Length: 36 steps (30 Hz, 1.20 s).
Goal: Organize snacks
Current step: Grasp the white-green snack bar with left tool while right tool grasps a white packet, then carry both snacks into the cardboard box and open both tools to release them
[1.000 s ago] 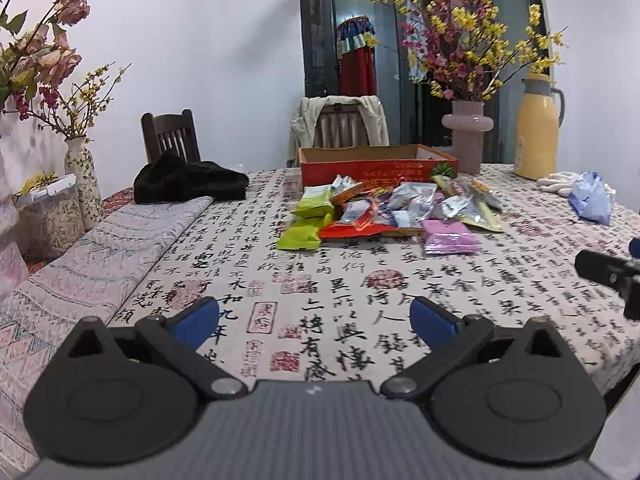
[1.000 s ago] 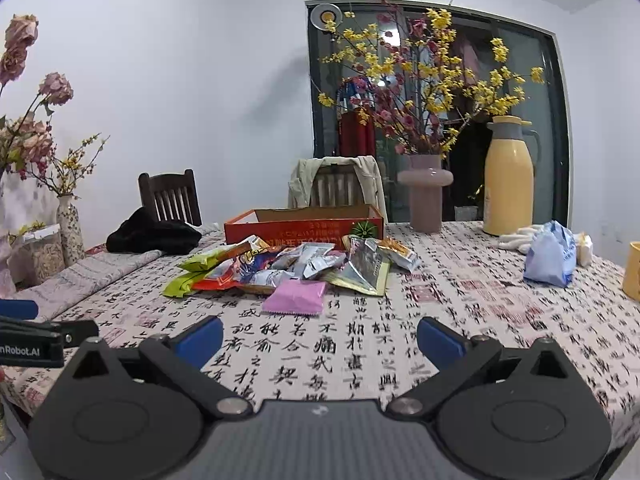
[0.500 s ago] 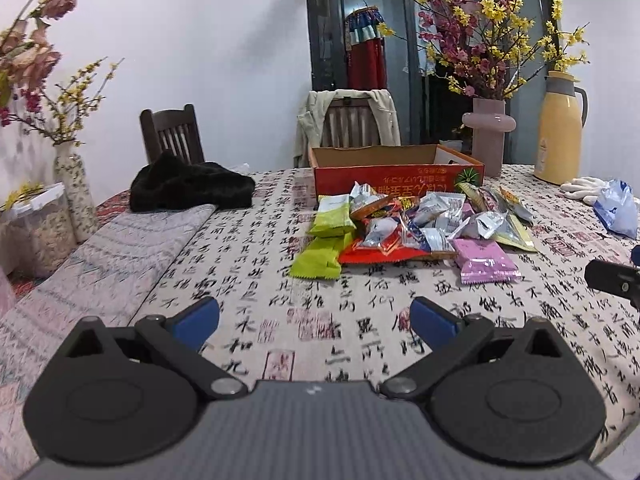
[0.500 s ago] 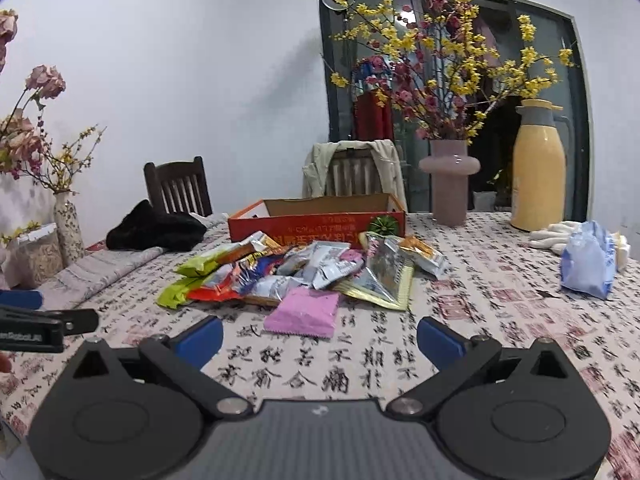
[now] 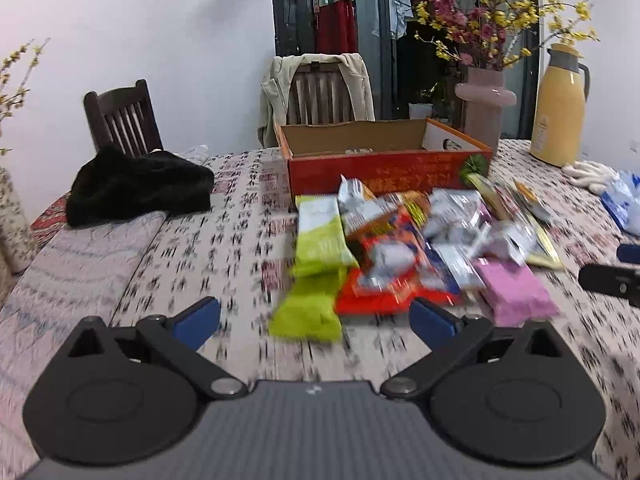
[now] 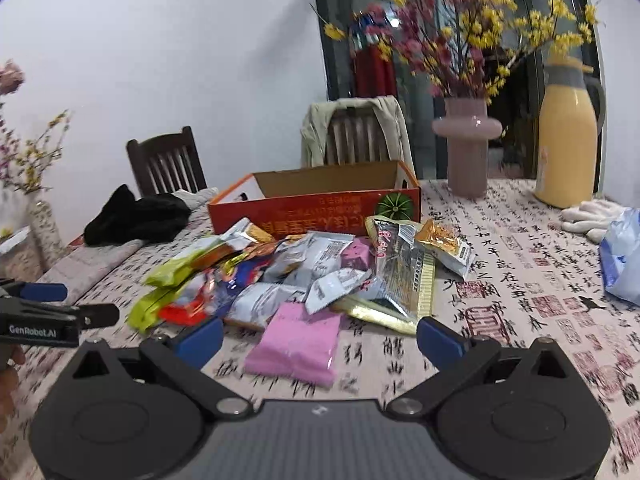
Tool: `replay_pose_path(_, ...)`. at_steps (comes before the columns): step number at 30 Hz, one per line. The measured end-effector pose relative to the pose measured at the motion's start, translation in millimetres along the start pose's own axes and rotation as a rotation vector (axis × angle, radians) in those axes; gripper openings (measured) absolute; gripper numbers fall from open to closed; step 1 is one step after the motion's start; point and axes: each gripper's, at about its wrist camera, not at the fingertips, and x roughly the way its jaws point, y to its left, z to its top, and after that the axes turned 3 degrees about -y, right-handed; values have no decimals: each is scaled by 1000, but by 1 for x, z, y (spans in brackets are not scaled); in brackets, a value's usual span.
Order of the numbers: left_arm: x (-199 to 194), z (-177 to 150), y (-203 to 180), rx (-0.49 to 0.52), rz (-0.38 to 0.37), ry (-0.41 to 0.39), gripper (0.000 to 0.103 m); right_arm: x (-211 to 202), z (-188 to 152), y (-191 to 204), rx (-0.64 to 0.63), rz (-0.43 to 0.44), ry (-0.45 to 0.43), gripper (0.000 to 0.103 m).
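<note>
Right gripper and left gripper both spread wide, empty — I'd drop low, pinch the pink packet by its edge, then into the red box.

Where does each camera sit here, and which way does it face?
Left wrist: on the left tongs, open, facing the green packets; right tongs' tip at right edge.
Right wrist: on the right tongs, open, facing the pink packet; left tongs at left edge.
Shared: snack pile, red box, pink vase, yellow jug.
</note>
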Motion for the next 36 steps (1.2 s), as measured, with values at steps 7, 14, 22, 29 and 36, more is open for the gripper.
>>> replay_pose_path(7, 66, 39, 11, -4, -40, 38, 84, 53, 26, -3, -40, 12, 43, 92)
replay_pose_path(14, 124, 48, 23, -68, -89, 111, 66, 101, 35, -1, -182, -10, 121, 84)
replay_pose_path(22, 153, 45, 34, -145, -154, 192, 54, 139, 34, 4, -274, 26, 214, 49)
replay_pose_path(29, 124, 47, 35, -151, -144, 129, 41, 119, 34, -4, -224, 48, 186, 42)
replay_pose_path(36, 58, 42, 20, -124, -96, 49, 41, 69, 32, -15, -181, 70, 130, 42)
